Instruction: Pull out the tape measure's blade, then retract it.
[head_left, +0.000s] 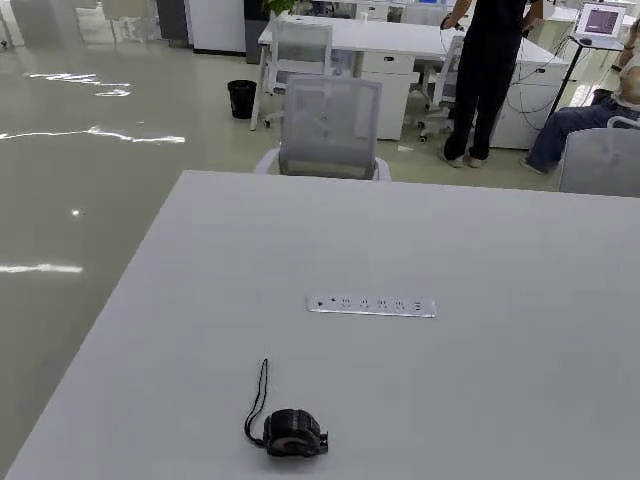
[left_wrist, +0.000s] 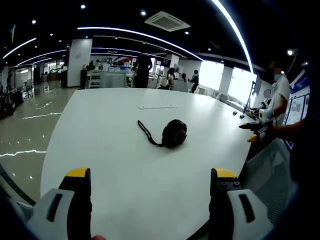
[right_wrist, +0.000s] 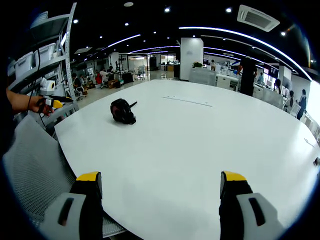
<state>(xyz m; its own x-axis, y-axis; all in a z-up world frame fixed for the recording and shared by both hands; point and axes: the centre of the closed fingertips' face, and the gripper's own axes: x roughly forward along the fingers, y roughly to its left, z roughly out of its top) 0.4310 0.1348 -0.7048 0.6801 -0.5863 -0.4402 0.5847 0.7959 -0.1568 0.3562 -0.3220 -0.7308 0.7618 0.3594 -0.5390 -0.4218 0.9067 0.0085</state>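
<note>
One tape measure (head_left: 293, 433) lies on the table (head_left: 470, 400), lettering unreadable

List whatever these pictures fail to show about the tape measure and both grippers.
- Black round tape measure: blade tip and lock button are too small to make out in the head view and both gripper views.
- Left gripper: the body behind its open jaws is cut off by the bottom edge of the left gripper view.
- Right gripper: likewise cut off in the right gripper view.
- Grey socket strip: markings too small, head view.
</note>
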